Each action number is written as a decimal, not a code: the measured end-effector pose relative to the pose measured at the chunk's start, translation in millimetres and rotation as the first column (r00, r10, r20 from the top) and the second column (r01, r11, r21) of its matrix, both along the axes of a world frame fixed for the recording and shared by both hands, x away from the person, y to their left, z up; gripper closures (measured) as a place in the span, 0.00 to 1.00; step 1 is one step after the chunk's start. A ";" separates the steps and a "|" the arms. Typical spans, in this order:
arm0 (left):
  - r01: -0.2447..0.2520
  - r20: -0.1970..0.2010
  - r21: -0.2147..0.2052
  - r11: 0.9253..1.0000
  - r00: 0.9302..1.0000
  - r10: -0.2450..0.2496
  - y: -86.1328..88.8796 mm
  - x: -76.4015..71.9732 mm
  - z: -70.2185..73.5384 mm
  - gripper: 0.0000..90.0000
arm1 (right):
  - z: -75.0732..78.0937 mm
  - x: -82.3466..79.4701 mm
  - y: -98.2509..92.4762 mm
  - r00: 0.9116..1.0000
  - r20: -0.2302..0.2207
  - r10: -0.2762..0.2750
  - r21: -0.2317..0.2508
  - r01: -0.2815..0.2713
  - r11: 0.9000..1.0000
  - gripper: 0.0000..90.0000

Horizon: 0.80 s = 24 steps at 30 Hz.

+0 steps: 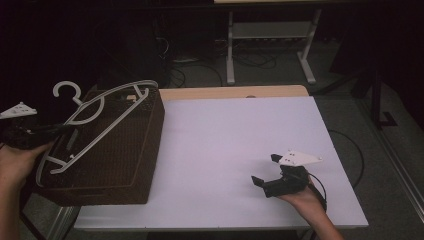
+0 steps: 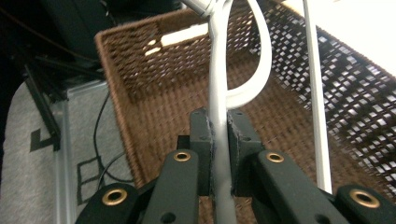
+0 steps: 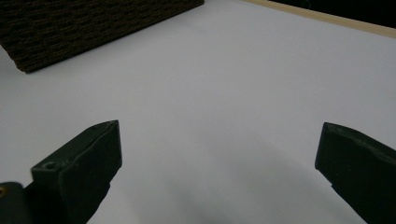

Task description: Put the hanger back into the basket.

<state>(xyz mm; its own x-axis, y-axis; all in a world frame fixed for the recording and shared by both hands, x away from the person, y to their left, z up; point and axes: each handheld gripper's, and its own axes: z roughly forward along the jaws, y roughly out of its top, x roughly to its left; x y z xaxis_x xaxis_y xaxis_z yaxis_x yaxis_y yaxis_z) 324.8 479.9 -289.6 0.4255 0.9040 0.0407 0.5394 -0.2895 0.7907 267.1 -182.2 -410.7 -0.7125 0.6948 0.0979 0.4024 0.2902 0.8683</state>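
Your table (image 1: 240, 135) has a white top with a pale wooden strip along its far edge, and most of it lies bare. At about nine o'clock a dark brown wicker basket (image 1: 115, 155) stands directly on it, overhanging the left edge. Your right hand (image 1: 305, 200) rests near five o'clock.

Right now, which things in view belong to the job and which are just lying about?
In the job:
- white hanger, clamped in the left claw
- brown woven basket, under the hanger

Lying about:
- right claw, open over the white table, holding nothing
- metal stand on the floor behind the table
- floor cables
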 end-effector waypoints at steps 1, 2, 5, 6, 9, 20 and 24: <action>0.000 -0.005 0.003 1.000 1.000 0.000 1.7 0.4 -1.8 0.92 | 0.0 0.1 -0.1 1.000 -0.001 -0.001 0.000 0.001 1.000 0.00; -0.004 -0.013 0.005 1.000 1.000 0.005 2.8 1.3 -4.5 0.92 | -0.1 0.0 -0.1 1.000 -0.002 -0.003 0.002 0.003 1.000 0.00; -0.016 -0.029 0.022 1.000 0.999 0.016 3.1 3.9 -9.3 0.92 | -0.1 0.0 -0.4 1.000 -0.005 -0.005 0.003 0.005 1.000 0.00; -0.018 -0.034 0.032 0.999 0.999 0.019 2.6 5.1 -10.8 0.92 | -0.1 0.0 -0.4 1.000 -0.006 -0.005 0.003 0.005 1.000 0.00; -0.031 -0.047 0.053 0.998 0.998 0.034 0.3 8.7 -14.4 0.92 | -0.1 0.0 -0.5 1.000 -0.004 -0.003 0.001 0.004 1.000 0.00; -0.030 -0.088 0.088 0.996 0.995 0.038 -2.5 15.5 -25.7 0.91 | -0.1 0.1 -1.0 1.000 0.000 -0.002 -0.001 0.002 1.000 0.00; -0.035 -0.076 0.055 0.998 0.996 0.039 0.5 15.5 -29.4 0.78 | 0.4 -0.2 -1.1 1.000 0.001 -0.003 -0.001 0.003 1.000 0.00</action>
<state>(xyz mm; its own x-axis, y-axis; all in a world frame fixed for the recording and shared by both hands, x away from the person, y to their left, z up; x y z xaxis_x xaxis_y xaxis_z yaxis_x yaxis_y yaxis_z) 340.3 480.4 -319.0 0.3953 0.9167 0.0576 0.6095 -0.3087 0.7302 266.9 -183.4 -410.3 -0.7106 0.6969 0.0968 0.4026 0.2898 0.8683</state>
